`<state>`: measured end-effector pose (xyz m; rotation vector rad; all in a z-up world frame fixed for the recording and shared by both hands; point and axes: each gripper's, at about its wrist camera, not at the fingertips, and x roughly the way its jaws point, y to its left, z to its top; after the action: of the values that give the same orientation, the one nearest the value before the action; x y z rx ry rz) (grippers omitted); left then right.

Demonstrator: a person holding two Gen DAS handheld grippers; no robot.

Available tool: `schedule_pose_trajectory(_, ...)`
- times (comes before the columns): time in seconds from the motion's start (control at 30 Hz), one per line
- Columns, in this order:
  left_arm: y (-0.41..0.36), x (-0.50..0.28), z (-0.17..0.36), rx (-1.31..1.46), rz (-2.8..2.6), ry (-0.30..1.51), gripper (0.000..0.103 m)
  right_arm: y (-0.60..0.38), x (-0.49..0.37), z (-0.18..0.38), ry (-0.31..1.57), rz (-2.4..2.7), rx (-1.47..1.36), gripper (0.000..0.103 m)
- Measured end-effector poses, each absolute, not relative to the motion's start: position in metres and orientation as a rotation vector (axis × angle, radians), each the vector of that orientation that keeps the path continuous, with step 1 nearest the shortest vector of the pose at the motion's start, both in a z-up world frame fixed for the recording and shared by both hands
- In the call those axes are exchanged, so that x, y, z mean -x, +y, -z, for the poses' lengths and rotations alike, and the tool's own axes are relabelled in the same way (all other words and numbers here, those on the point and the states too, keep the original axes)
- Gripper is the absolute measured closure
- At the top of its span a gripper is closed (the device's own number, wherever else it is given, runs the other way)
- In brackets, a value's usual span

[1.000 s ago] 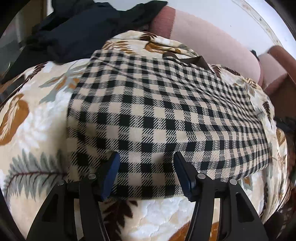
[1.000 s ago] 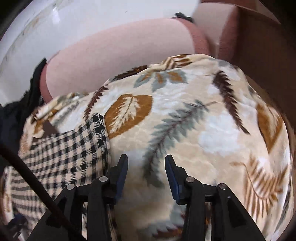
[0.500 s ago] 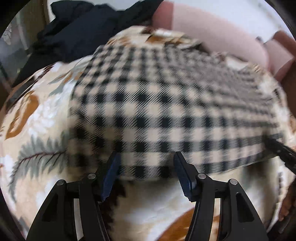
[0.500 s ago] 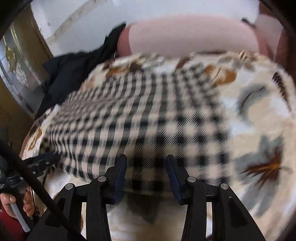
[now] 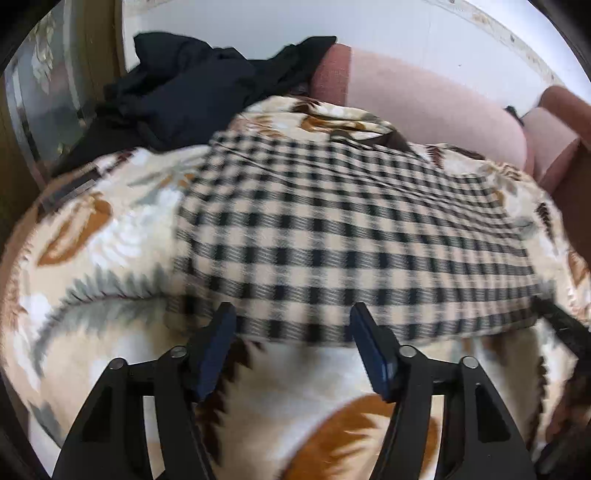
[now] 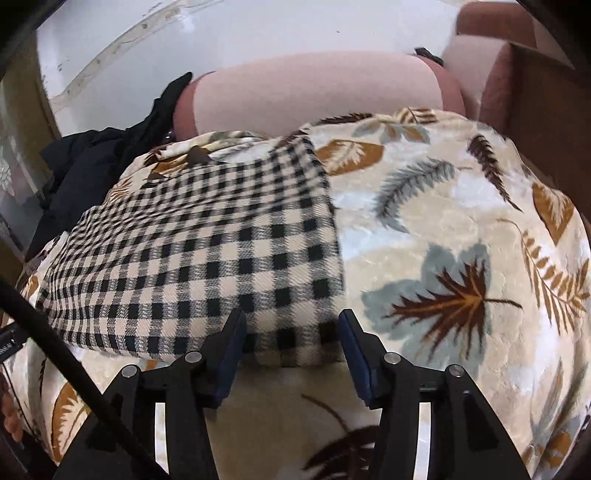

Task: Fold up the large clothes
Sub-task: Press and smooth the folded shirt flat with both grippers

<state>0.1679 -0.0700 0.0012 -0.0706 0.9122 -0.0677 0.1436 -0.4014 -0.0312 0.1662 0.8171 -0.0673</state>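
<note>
A black-and-cream checked garment (image 5: 332, 240) lies flat as a folded rectangle on a leaf-patterned blanket (image 5: 92, 258). It also shows in the right wrist view (image 6: 207, 258). My left gripper (image 5: 291, 336) is open and empty, with its fingertips at the garment's near edge toward its left end. My right gripper (image 6: 291, 339) is open and empty at the near edge by the garment's right corner. The right gripper's tip (image 5: 569, 328) shows at the right edge of the left wrist view.
The leaf-patterned blanket (image 6: 461, 240) covers a sofa with pink cushions (image 5: 424, 99) along the back. A heap of dark clothing (image 5: 192, 88) lies at the back left. A white wall (image 6: 221, 33) stands behind. A brown armrest (image 6: 517, 85) is at the right.
Both grippers have drawn back to the garment's near edge. The right gripper swung left over the garment, then settled at its right corner. Both stayed open.
</note>
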Motion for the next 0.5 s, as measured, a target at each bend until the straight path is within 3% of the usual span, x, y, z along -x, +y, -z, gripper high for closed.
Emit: schedule_pose_trajectory(0.5,-0.105,-0.175,0.023,-0.052,0.063,0.941,0.038,-0.389,-0.152,0.043,0.837,0.064,-0.111,0.041)
